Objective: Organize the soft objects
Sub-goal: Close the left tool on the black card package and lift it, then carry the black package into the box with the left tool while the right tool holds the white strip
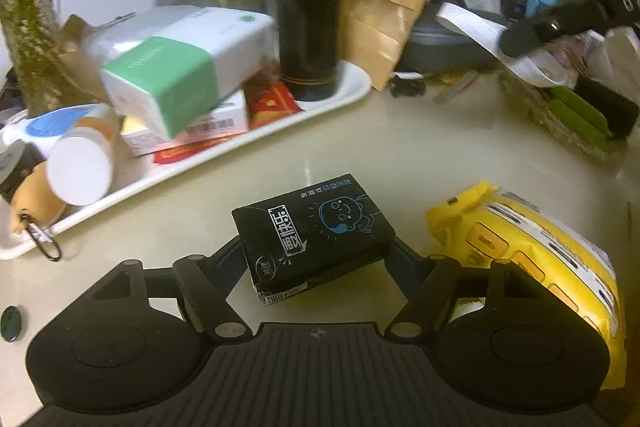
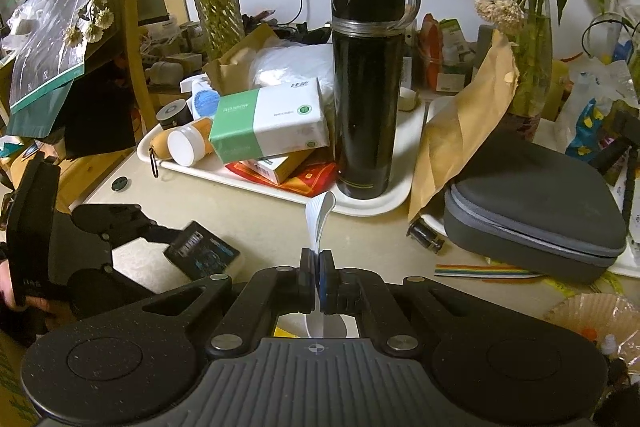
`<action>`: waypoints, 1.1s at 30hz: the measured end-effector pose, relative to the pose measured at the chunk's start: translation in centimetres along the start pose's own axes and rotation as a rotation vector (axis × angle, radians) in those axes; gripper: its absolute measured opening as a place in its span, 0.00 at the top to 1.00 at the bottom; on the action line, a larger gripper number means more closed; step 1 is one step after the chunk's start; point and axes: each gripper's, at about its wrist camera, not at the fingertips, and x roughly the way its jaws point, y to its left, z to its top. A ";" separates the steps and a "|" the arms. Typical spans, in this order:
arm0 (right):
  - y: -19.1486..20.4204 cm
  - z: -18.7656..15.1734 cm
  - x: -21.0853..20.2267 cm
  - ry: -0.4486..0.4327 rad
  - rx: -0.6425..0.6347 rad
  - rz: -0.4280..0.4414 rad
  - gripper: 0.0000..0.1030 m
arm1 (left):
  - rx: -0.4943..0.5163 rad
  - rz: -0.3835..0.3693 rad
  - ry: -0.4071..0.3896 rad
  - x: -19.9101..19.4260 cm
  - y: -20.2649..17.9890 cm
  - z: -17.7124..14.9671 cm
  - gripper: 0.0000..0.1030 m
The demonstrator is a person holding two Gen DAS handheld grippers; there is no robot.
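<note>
My left gripper (image 1: 316,251) is shut on a black tissue pack (image 1: 312,231) with blue cartoon print, held just above the beige table; it also shows in the right wrist view (image 2: 204,251). A yellow soft pack (image 1: 532,267) lies to its right on the table. My right gripper (image 2: 318,263) is shut on a white ribbon-like strip (image 2: 320,215), which also shows in the left wrist view (image 1: 480,35). A green-and-white tissue pack (image 2: 268,123) lies on the white tray (image 2: 384,203).
The tray also holds a tall black flask (image 2: 368,87), small boxes, red packets and a white-capped bottle (image 2: 184,147). A brown paper bag (image 2: 460,131), a grey zip case (image 2: 532,203), glass vases with plants and a woven basket (image 1: 560,115) crowd the back and right.
</note>
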 end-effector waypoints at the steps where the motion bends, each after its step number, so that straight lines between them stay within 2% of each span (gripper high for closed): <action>1: -0.1 0.0 -0.1 -0.002 0.000 0.000 0.96 | -0.006 0.004 -0.004 -0.2 0.2 0.1 0.29; 12: -0.5 0.1 -2.7 -0.028 -0.005 -0.007 0.96 | 0.022 0.088 -0.109 -5.1 0.7 1.5 0.30; 20: -0.7 -0.6 -6.0 -0.063 0.015 -0.009 0.96 | -0.018 0.157 -0.131 -9.3 1.6 1.8 0.31; 26: 0.3 -1.5 -8.2 -0.089 0.024 0.021 0.96 | 0.009 0.199 -0.130 -12.6 0.8 1.8 0.31; 33: 2.3 -2.8 -10.6 -0.104 0.018 0.057 0.96 | -0.029 0.190 -0.140 -16.6 0.2 2.0 0.31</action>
